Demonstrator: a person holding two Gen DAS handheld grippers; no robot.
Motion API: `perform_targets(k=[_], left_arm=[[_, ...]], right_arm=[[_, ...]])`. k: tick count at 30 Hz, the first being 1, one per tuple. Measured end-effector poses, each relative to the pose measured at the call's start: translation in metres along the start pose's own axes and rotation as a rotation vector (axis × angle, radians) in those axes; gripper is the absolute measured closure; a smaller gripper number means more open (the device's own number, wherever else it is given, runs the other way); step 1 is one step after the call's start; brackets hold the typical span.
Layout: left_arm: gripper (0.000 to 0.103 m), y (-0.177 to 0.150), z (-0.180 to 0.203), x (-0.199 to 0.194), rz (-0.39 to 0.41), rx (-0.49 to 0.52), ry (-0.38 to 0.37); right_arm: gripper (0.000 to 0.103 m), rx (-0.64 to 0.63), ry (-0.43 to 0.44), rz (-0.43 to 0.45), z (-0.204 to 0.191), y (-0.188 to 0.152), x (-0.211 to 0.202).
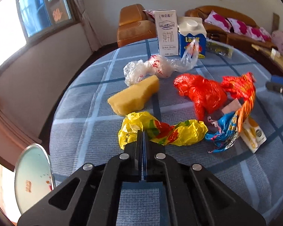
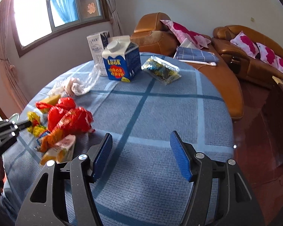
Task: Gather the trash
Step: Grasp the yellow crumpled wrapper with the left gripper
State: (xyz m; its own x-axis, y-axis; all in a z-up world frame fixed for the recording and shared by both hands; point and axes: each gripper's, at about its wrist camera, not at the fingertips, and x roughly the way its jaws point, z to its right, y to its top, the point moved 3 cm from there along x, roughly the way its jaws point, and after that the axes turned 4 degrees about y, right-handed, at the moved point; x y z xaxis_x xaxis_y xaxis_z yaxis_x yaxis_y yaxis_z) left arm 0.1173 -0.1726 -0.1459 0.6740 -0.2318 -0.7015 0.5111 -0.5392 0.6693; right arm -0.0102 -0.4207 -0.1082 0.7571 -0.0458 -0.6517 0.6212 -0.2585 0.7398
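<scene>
A crumpled yellow plastic bag (image 1: 179, 133) (image 2: 34, 120) lies on the blue checked round table (image 2: 160, 113). My left gripper (image 1: 143, 131) (image 2: 28, 124) is shut, its tips pinching the bag's near edge. Beside it lie a red bag (image 1: 203, 92) (image 2: 69, 118), an orange wrapper (image 1: 239, 86), a blue wrapper (image 1: 224, 133) and a small yellow-white carton (image 1: 252, 133) (image 2: 60, 150). My right gripper (image 2: 141, 133) stands open over bare cloth, nothing between its blue pads.
Further back are a yellow sponge (image 1: 134, 96), a clear bag (image 1: 152, 67), a white milk carton (image 1: 166, 33), a blue carton (image 2: 122, 64) and a snack packet (image 2: 161, 71). A round metal basin (image 1: 32, 179) sits off the table's left edge. A brown sofa (image 2: 226, 79) stands behind.
</scene>
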Motion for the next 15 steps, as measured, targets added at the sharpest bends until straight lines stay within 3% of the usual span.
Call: perform_targets(k=[8,15], left_arm=[[0.103,0.003,-0.017,-0.029,0.041,-0.049,-0.012],[0.103,-0.005,-0.044,-0.049,0.044,-0.106,0.021]], right_arm=[[0.038,-0.025,0.022,0.052,-0.021,0.026,-0.008],[0.038,-0.033,0.027,0.031,-0.027,0.021,0.000]])
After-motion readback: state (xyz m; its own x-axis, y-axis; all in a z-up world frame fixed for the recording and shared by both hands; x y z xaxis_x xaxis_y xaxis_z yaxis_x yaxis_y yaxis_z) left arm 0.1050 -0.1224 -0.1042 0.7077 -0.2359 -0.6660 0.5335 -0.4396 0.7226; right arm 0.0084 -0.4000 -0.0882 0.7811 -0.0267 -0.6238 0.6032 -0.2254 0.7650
